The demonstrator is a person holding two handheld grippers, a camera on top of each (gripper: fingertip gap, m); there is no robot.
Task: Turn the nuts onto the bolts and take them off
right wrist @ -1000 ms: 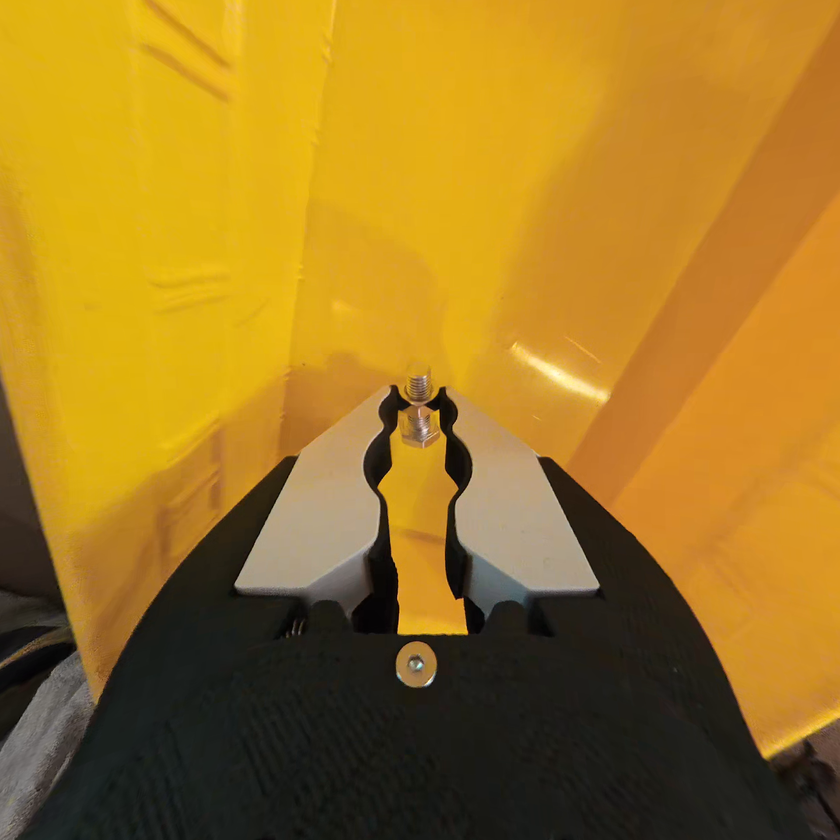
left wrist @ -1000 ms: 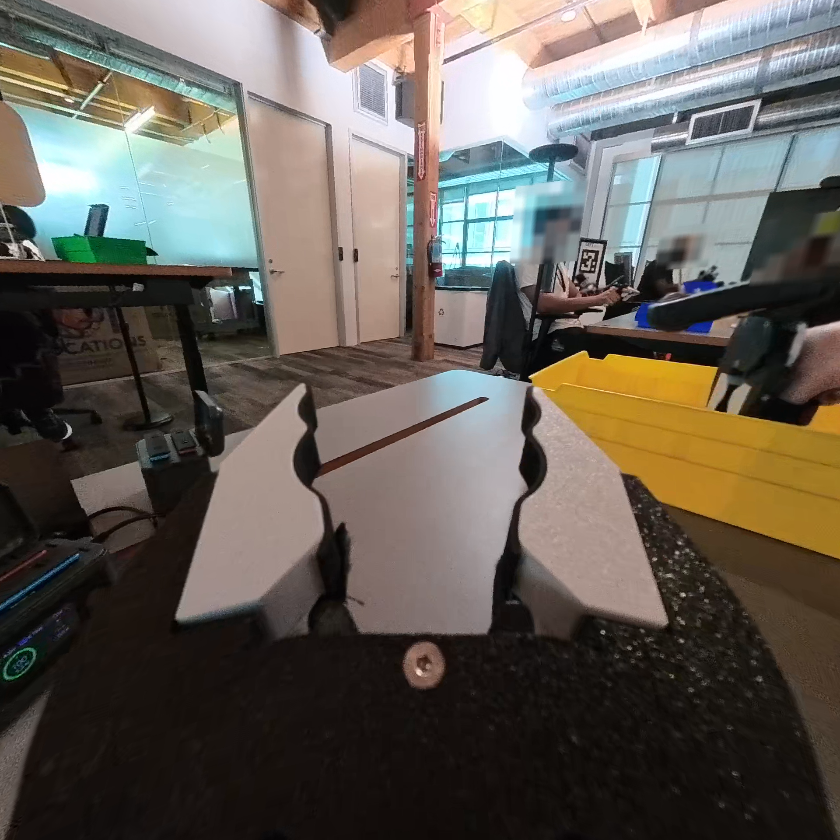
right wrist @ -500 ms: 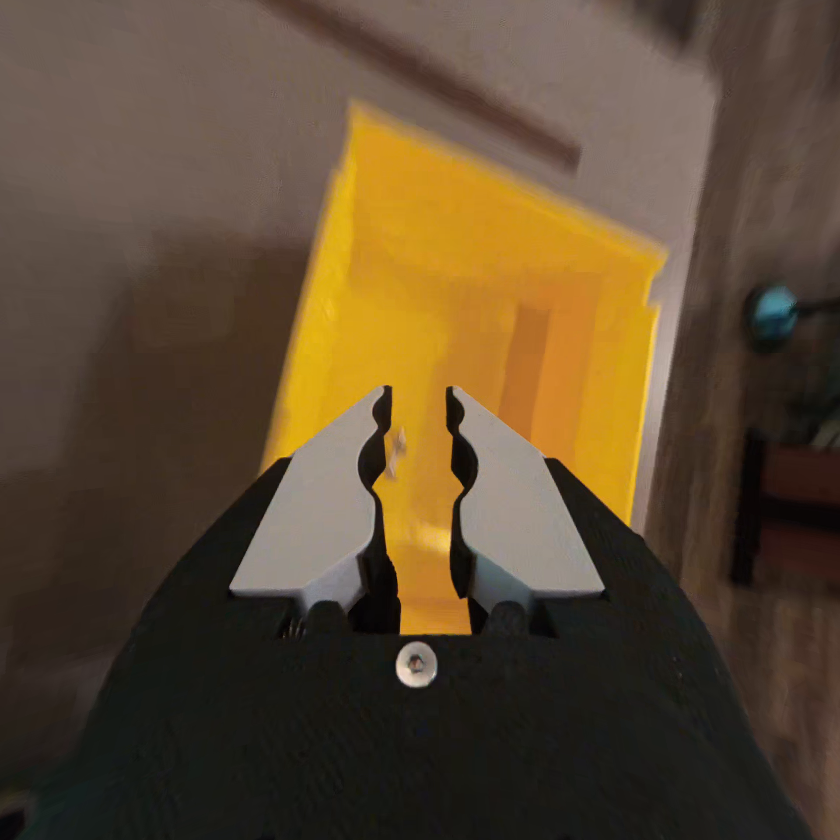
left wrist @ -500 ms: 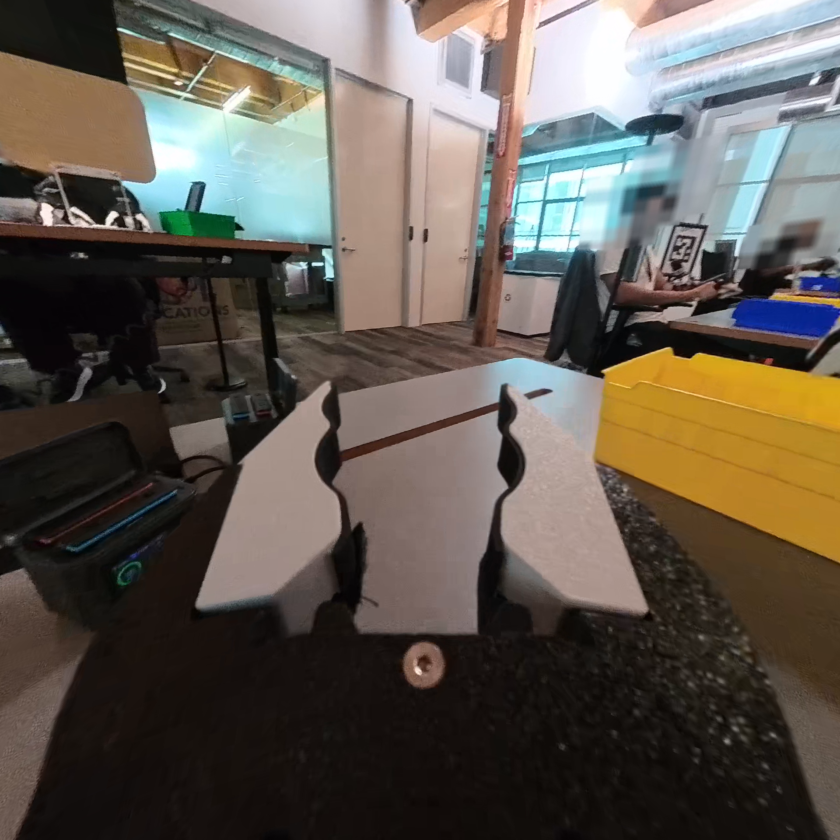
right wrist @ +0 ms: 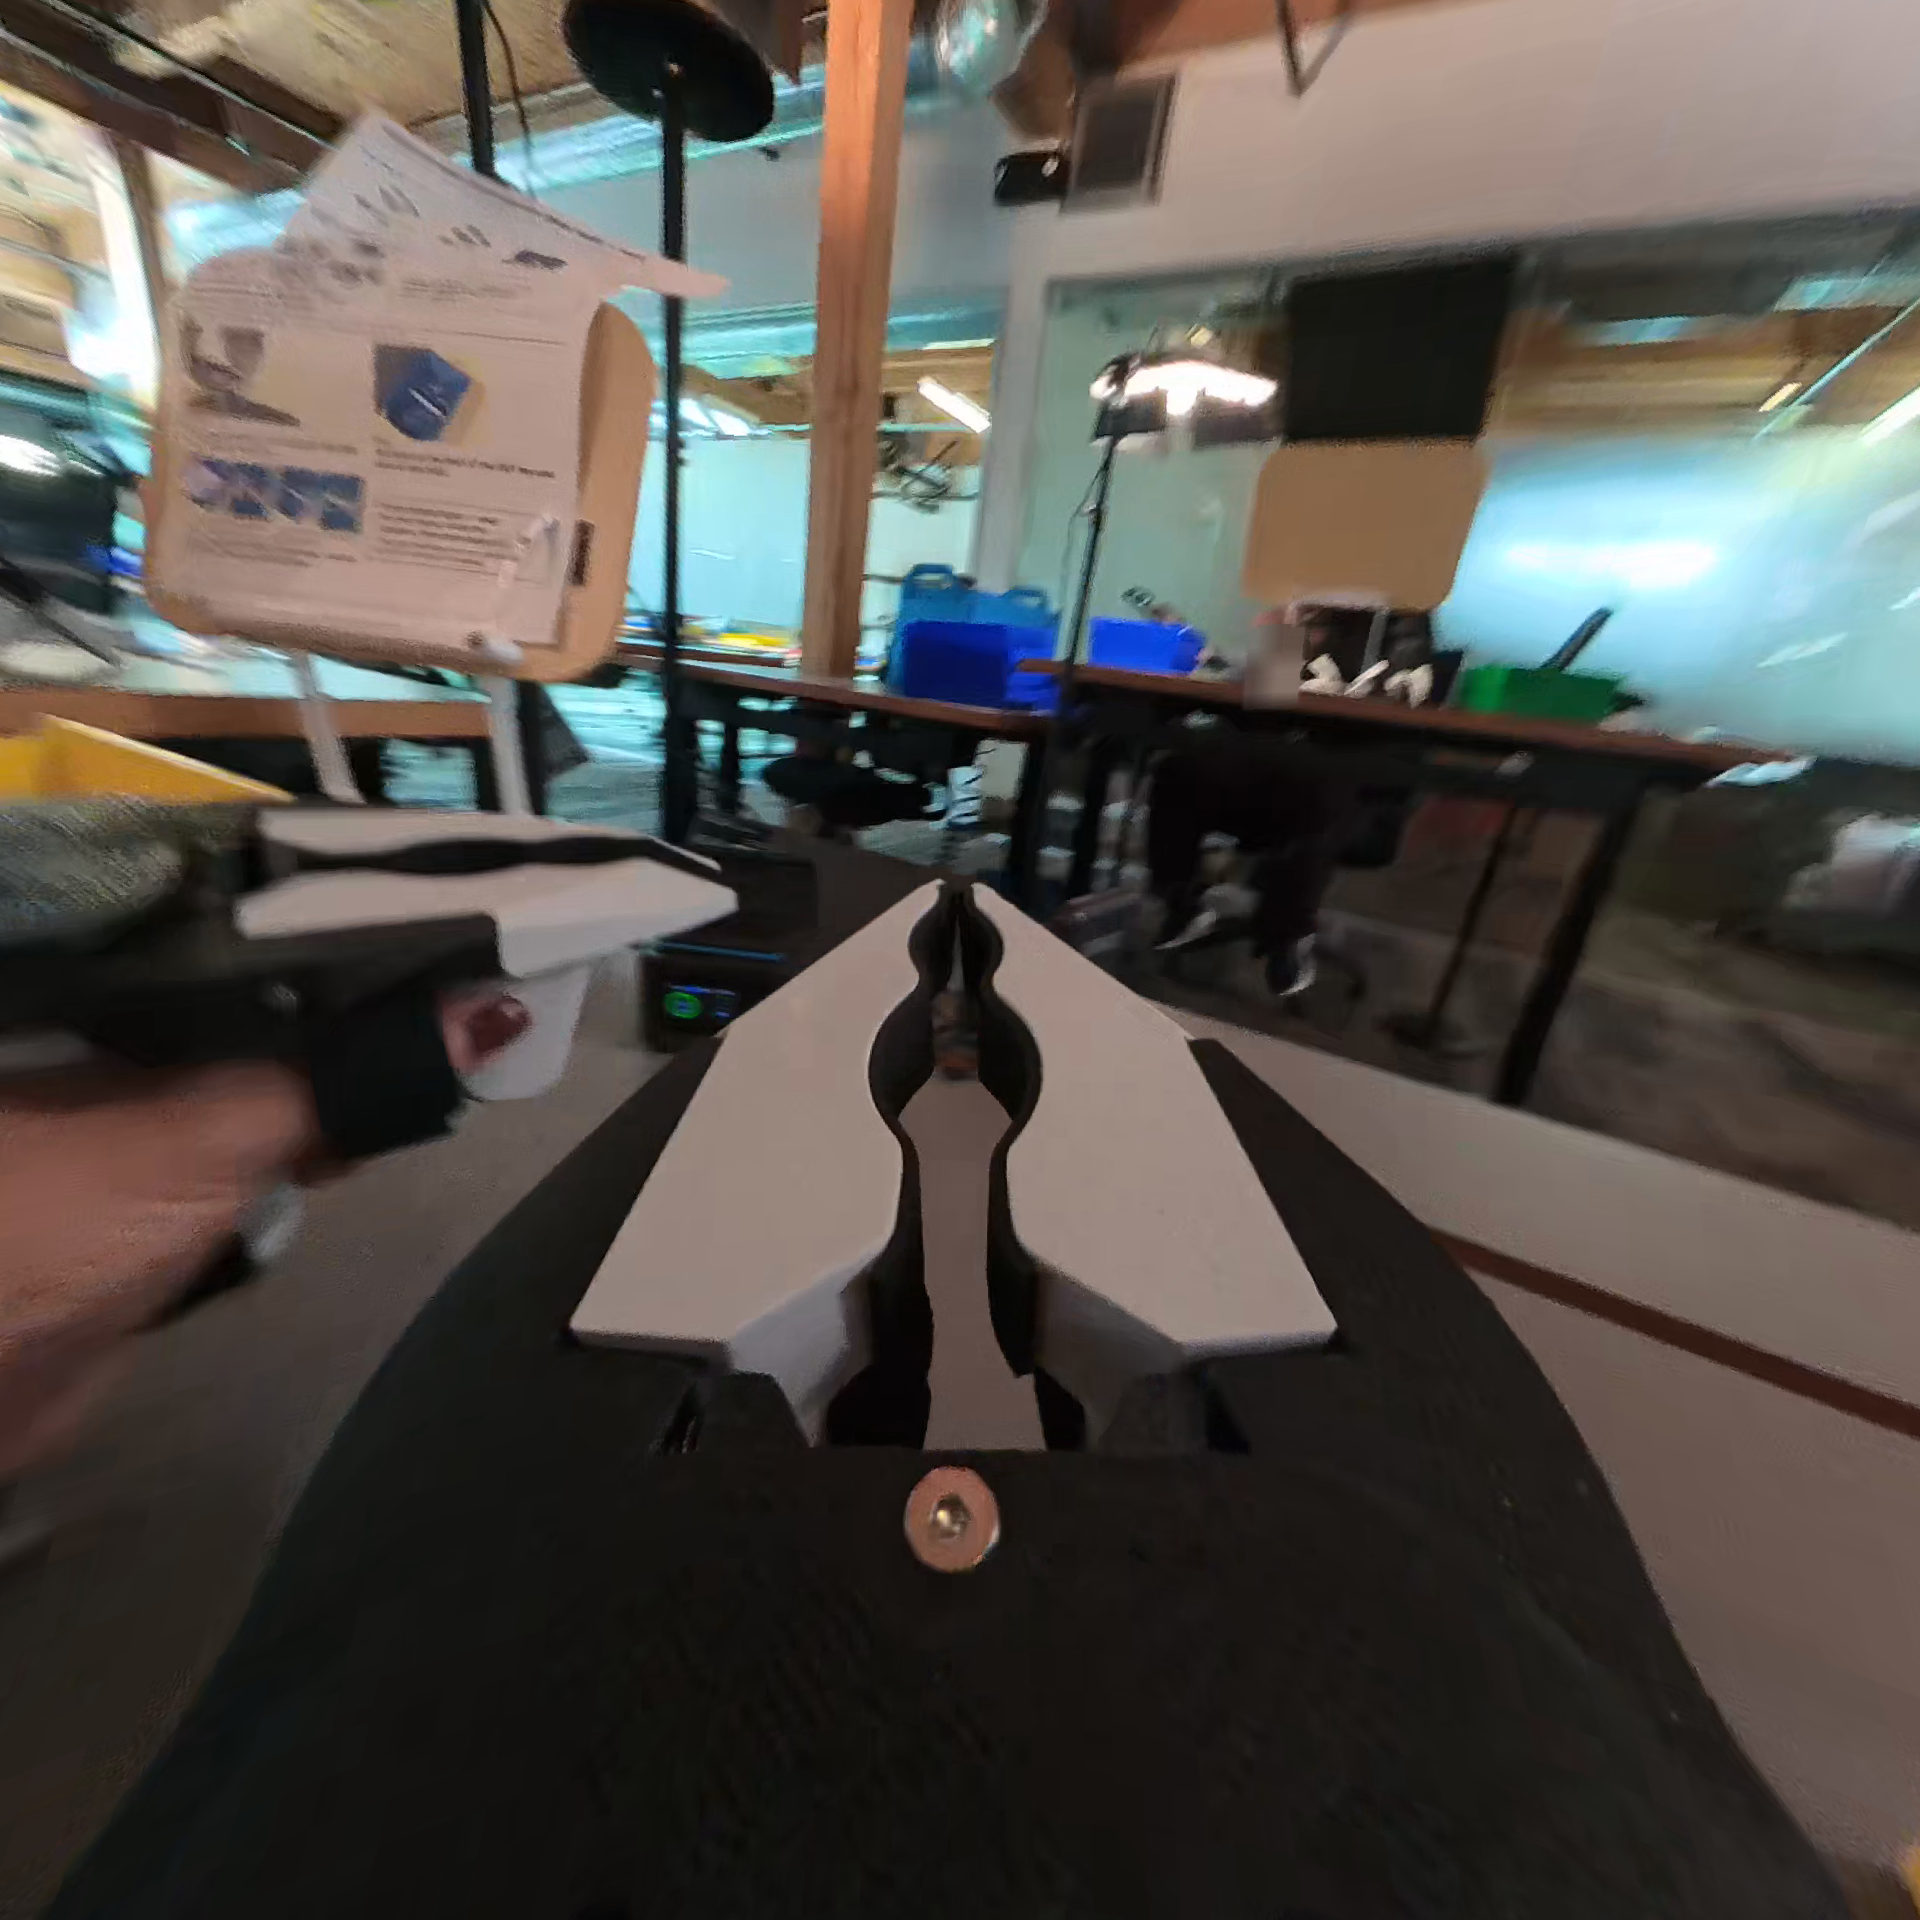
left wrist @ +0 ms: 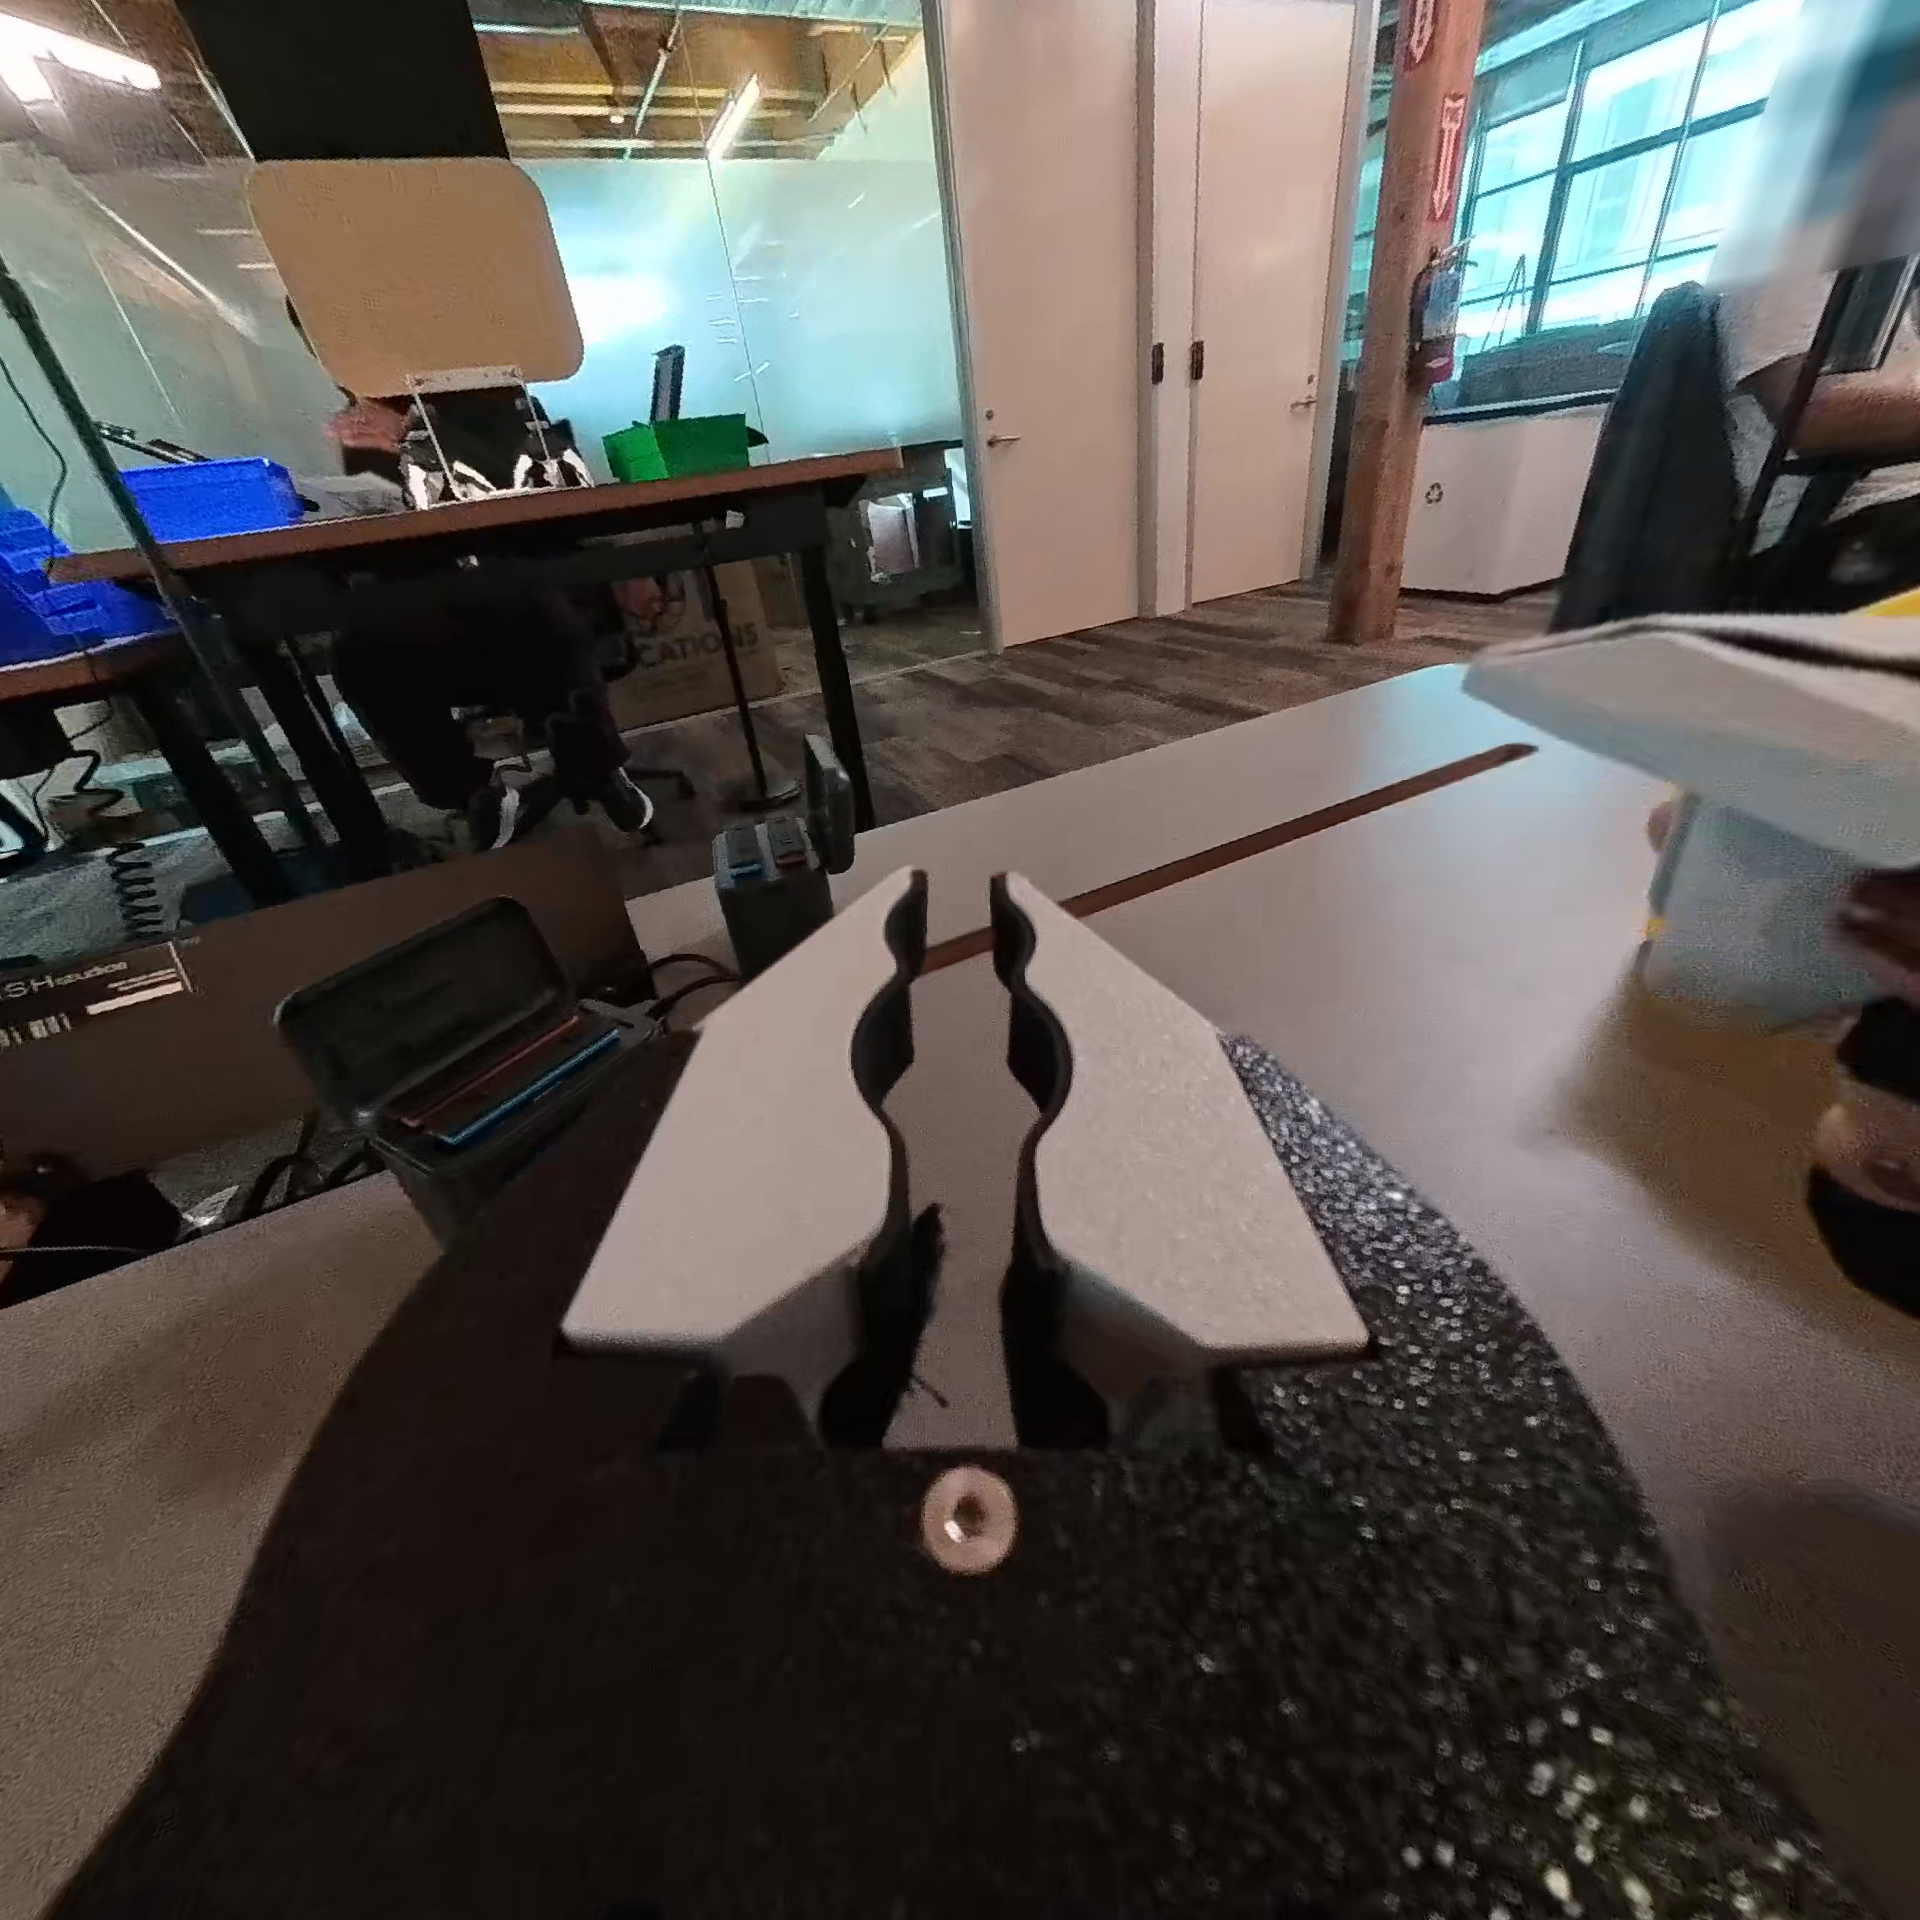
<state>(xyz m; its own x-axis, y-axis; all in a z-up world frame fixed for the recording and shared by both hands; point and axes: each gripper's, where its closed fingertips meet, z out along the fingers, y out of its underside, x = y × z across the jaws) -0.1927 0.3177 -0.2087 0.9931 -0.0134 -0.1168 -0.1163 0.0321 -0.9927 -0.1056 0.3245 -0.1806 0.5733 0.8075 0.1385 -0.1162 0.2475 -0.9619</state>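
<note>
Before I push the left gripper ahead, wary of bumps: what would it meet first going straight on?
Probably nothing soon: the left gripper points over the table toward its far edge. The small black box stands just left of that line; depth is unclear, so it might graze it.

A pale grey table [left wrist: 1351, 997] with a thin brown seam fills the foreground. Beyond it lies dark wood-plank flooring [left wrist: 1049, 686], a long brown-topped desk on black legs [left wrist: 499, 520] carrying blue plastic bins [left wrist: 208, 499] and a green plastic bin [left wrist: 681, 447], frosted glass partitions [left wrist: 790, 291], two white doors [left wrist: 1174, 312], a square timber post [left wrist: 1392, 343] and bright grid-paned windows [left wrist: 1590, 177].
</note>
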